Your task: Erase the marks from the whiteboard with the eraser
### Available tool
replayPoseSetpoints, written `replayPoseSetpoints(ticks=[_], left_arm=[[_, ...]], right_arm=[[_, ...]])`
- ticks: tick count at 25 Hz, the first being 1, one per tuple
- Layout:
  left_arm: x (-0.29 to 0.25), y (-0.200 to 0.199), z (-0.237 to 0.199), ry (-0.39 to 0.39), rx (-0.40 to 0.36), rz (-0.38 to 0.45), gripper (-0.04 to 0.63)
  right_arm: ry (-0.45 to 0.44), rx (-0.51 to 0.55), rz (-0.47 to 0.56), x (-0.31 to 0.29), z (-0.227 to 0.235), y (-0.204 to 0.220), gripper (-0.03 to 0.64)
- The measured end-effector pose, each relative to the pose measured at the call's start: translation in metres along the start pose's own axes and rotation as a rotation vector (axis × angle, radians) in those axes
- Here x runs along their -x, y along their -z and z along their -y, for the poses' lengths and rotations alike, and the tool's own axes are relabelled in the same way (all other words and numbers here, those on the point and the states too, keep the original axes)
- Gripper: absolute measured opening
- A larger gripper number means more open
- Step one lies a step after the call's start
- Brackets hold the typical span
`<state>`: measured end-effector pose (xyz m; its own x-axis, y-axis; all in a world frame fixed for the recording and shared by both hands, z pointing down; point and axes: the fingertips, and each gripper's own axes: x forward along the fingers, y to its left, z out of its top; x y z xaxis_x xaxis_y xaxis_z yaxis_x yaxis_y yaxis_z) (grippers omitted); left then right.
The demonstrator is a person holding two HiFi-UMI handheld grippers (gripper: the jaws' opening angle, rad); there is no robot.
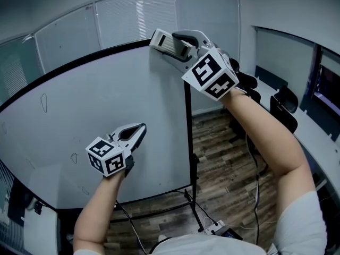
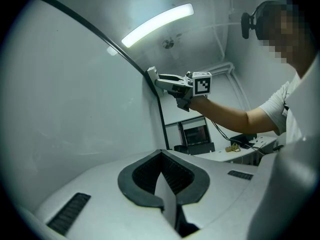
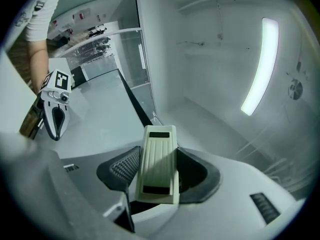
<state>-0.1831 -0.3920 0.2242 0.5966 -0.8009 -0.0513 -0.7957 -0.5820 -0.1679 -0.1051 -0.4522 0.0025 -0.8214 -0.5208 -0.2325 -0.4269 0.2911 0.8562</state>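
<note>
- whiteboard (image 1: 106, 89): large, black-framed, fills the left and middle of the head view; surface mostly clean
- upper loop (image 1: 43, 103): thin pen mark, high at the board's far left
- lower loop (image 1: 74, 158): second thin mark, low on the board, just left of the left gripper's marker cube
- left gripper (image 1: 141, 127): held low in front of the board, pointing up and right; jaws closed tip to tip with nothing between them; whether the tips touch the board cannot be read
- eraser (image 1: 163, 42): cream, ribbed, long block at the board's top right corner; far end lies against the black frame there, as the left gripper view shows
- right gripper (image 1: 183, 40): arm raised, jaws clamped on the eraser's two long sides, gripping its near half; well apart from the left gripper
- stand post (image 1: 188, 142): black upright along the board's right edge, running down to the wood floor (image 1: 223, 158)
- chairs (image 1: 284, 108): dark, at far right beside a pale desk
</note>
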Motion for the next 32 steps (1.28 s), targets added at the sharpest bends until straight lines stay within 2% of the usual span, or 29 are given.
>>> replayPoseSetpoints(ticks=[9,17,21,27,32], left_arm=[[0.000,0.007,0.000,0.002,0.004,-0.004,0.006],[0.003,0.009,-0.001,0.001,-0.003,-0.010,0.006],[0.004,0.013,-0.002,0.001,0.005,-0.013,0.006],[0.005,0.013,-0.002,0.003,0.010,-0.011,0.006],[0.008,0.010,-0.002,-0.002,0.002,-0.013,0.006]], right_arm=[[-0.051,-0.024,0.040,0.002,-0.051,0.008,0.241],[-0.236,-0.009,0.028,0.010,-0.156,0.034,0.241],[-0.299,0.007,0.014,0.013,-0.191,0.043,0.241],[-0.327,0.061,0.002,0.014,-0.182,0.044,0.241],[-0.218,0.071,0.023,0.007,-0.120,0.030,0.241]])
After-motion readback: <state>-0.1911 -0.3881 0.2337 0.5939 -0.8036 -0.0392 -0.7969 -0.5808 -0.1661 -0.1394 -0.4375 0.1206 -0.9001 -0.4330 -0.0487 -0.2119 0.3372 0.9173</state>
